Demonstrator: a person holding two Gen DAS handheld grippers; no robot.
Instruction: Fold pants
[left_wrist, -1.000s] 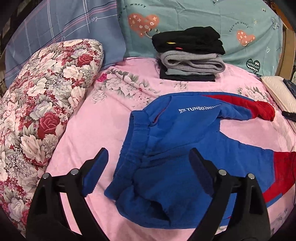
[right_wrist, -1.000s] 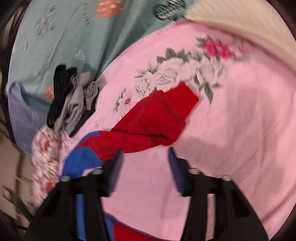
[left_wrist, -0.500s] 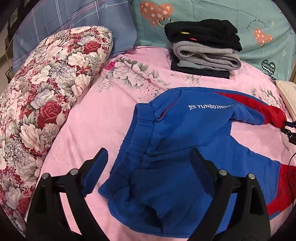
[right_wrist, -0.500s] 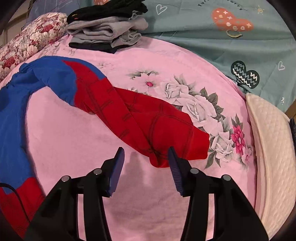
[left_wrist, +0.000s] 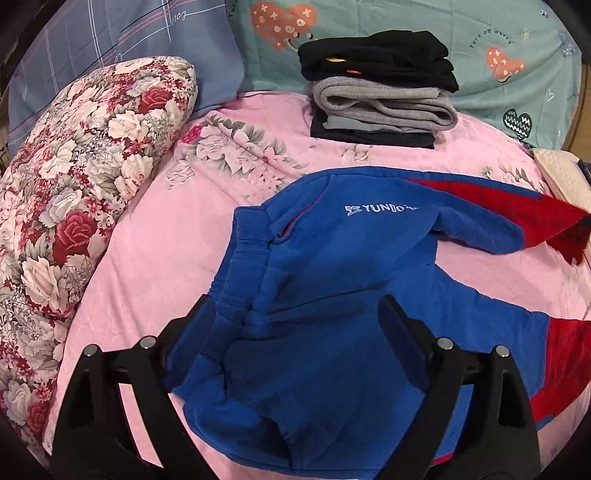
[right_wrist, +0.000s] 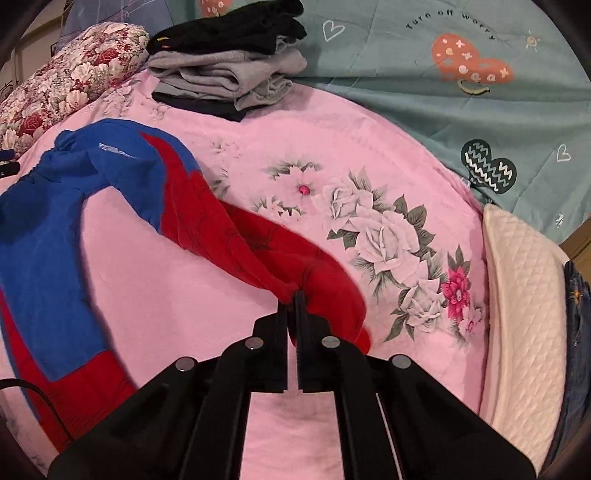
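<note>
The right tool (right_wrist: 291, 295) is clamped on the red cuff of the pants (left_wrist: 332, 295); the left tool (left_wrist: 295, 332) hangs wide open and empty above their waistband. Straightening seems underway; next, probably pinching the waistband.

Pink floral bedsheet (left_wrist: 155, 258), floral pillow (left_wrist: 74, 177), teal quilt (right_wrist: 424, 92)
</note>
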